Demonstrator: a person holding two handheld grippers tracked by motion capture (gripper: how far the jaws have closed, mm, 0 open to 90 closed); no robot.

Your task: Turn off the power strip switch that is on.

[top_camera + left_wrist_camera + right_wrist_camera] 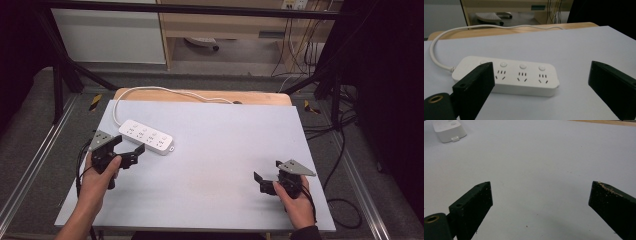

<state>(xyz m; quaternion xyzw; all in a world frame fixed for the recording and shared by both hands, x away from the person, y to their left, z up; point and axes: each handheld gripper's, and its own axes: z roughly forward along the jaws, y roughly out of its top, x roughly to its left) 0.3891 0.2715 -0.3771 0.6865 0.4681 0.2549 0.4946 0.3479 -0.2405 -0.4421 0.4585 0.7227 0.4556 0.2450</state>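
White power strip near table's left edge; both tongs spread, right tongs over bare tabletop.

We find no lettering, brand, number or label that can be read anywhere in these views. The white power strip, lying at about ten o'clock on the table, carries only socket slots and round buttons on its top face, with no printing that we can make out. The small yellow-and-black markings on the floor at the table's far corners are too small for us to read.
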